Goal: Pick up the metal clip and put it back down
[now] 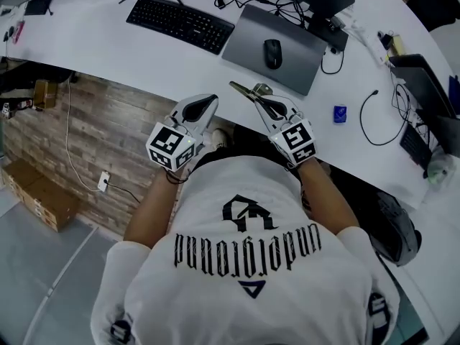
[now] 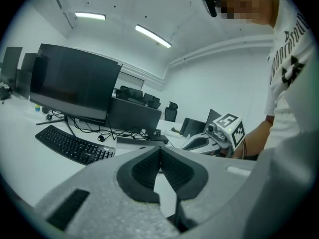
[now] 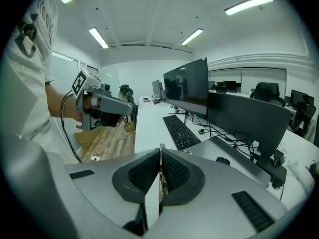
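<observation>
In the head view my right gripper hovers at the near edge of the white desk, shut on the metal clip. The thin brassy clip pokes out leftward past the fingertips, above the desk edge. The right gripper view shows the clip as a thin metal strip pinched edge-on between the dark ribbed pads. My left gripper is held just left of it, off the desk over the floor. Its jaws meet with nothing between them in the left gripper view.
On the desk a black keyboard lies at the back. A black mouse rests on a grey pad. A small blue object and cables lie to the right. Cardboard boxes stand on the floor.
</observation>
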`<state>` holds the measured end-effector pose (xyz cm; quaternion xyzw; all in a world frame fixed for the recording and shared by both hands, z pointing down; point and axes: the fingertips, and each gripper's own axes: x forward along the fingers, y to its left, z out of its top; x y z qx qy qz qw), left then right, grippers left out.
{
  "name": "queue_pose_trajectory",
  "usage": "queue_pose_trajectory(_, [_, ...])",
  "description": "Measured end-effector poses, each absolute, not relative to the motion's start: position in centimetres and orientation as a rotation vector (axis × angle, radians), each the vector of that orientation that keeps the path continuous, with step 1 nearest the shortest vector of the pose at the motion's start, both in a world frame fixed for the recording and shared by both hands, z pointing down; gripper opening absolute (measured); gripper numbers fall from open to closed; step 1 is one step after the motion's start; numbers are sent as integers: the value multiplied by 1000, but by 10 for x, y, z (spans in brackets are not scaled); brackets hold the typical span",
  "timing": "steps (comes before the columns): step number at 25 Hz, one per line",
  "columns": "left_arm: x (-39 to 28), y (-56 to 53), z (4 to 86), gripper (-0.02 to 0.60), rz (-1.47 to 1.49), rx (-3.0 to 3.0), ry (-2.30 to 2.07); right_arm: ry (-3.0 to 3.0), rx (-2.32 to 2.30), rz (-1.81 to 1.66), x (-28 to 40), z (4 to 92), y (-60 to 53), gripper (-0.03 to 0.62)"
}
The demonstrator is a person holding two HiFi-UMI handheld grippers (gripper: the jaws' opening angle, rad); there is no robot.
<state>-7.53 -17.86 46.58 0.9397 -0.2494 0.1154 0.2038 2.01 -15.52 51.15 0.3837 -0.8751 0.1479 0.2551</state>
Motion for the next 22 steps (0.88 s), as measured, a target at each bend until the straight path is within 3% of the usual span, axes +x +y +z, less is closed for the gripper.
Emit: queue_pose_trajectory(22, [-50, -188, 571, 12, 445, 2479, -698, -2318, 826, 619, 33, 636, -151, 20])
